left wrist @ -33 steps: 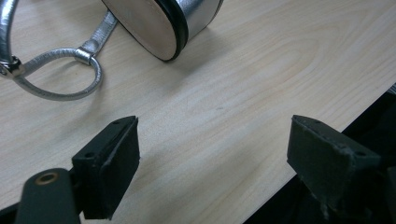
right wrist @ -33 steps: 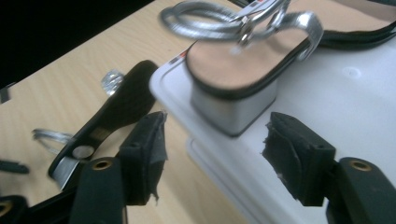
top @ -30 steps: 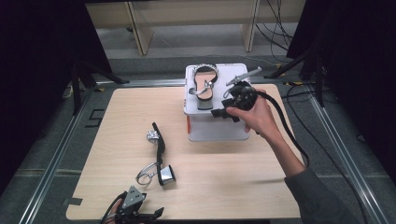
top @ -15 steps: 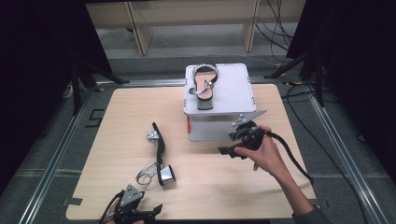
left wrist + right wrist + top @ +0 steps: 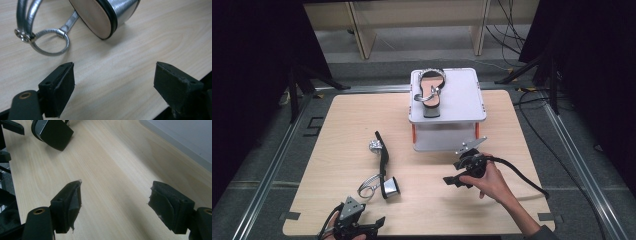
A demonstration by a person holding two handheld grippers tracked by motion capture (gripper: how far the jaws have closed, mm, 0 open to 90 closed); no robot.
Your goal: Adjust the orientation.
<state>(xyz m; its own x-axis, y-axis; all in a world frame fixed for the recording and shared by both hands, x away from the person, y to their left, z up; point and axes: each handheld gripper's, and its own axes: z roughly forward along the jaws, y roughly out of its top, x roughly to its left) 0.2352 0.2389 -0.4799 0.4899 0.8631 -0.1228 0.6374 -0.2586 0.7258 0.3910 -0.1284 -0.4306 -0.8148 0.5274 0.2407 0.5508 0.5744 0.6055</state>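
Right gripper (image 5: 451, 180) low over the table (image 5: 512, 165), jaws just widened, nothing between — left gripper (image 5: 373, 223) agape near the silver sandal (image 5: 383, 167).

Left gripper (image 5: 362, 231): cut off by the bottom edge of the high view. Silver sandal (image 5: 107, 15): cropped at the top of the left gripper view; a dark block, possibly its heel (image 5: 53, 131), is cropped at upper left of the right gripper view
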